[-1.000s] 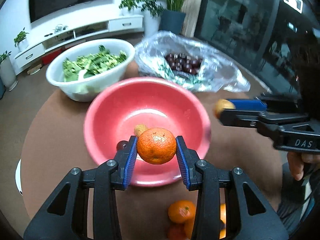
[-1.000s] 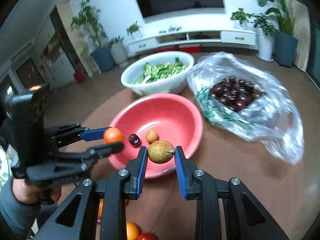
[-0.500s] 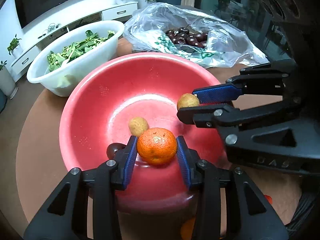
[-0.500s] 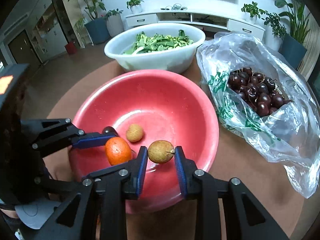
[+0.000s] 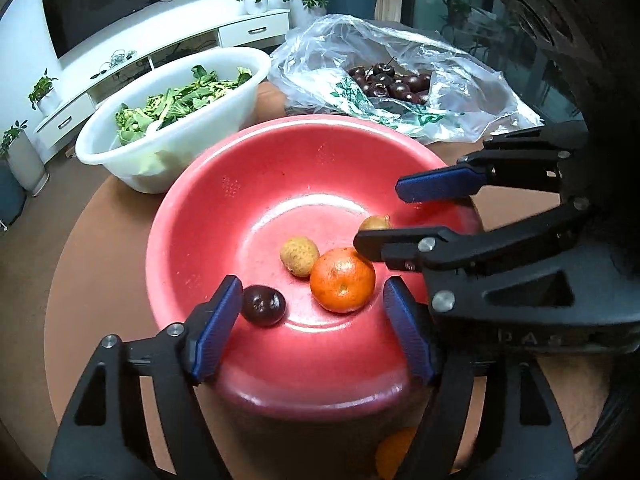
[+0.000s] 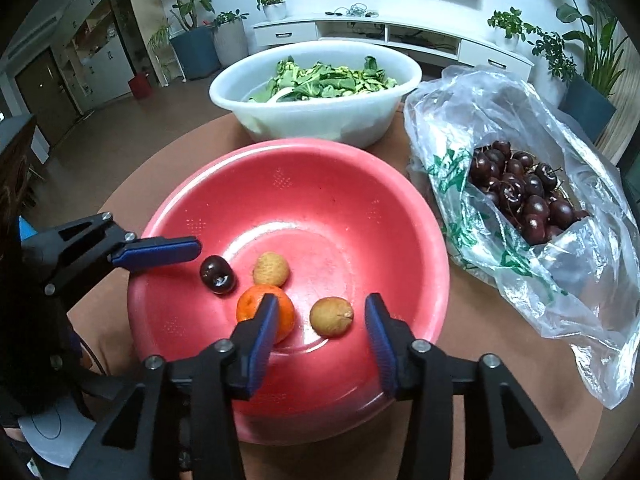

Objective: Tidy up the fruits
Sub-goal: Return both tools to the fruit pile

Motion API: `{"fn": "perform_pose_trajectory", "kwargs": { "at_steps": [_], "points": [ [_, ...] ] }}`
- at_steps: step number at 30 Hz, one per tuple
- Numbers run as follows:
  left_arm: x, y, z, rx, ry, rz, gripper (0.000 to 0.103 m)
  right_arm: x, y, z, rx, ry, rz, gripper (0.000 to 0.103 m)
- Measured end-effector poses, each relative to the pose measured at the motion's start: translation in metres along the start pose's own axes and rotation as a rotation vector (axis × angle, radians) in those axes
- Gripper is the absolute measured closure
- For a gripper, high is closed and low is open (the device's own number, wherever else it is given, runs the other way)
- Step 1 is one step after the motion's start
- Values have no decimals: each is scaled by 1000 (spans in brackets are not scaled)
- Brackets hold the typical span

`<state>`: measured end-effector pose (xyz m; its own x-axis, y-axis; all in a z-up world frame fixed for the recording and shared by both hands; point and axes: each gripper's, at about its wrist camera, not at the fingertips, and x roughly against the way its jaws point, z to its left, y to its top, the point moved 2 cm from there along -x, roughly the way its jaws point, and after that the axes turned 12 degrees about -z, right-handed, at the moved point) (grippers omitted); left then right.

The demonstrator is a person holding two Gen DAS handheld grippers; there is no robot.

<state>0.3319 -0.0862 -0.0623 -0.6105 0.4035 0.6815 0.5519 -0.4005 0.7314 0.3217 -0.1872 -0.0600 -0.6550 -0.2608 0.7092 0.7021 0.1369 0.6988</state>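
Four fruits lie in the red basin (image 6: 400,208) on the table (image 5: 100,264): tangerine (image 5: 342,280), cherry (image 5: 263,305) and two longans (image 6: 331,316). My left claw (image 5: 314,326) and right claw (image 6: 318,340) are both opening, pads clear, nothing held. I judge them all light; the tangerine soft-skinned, best gripped across its middle; the cherry slick, easily bruised.

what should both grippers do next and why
Probably lift both clear of the red bowl. The orange and the tan fruit lie loose in it, no pad touching them, as the left gripper and right gripper jaws are opening. More oranges wait below the bowl's near rim.
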Motion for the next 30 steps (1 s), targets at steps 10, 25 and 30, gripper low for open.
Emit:
{"fn": "perform_pose_trajectory", "kwargs": {
  "at_steps": [10, 25, 30],
  "points": [
    [92, -20, 13, 103, 29, -144, 1, 92, -20, -5, -105, 51, -158, 35],
    [185, -139, -40, -2, 39, -37, 1, 158, -170, 93, -55, 128, -133, 36],
    [199, -160, -48, 12, 35, -25, 1, 141, -173, 109, -31, 103, -96, 41]
  ]
}}
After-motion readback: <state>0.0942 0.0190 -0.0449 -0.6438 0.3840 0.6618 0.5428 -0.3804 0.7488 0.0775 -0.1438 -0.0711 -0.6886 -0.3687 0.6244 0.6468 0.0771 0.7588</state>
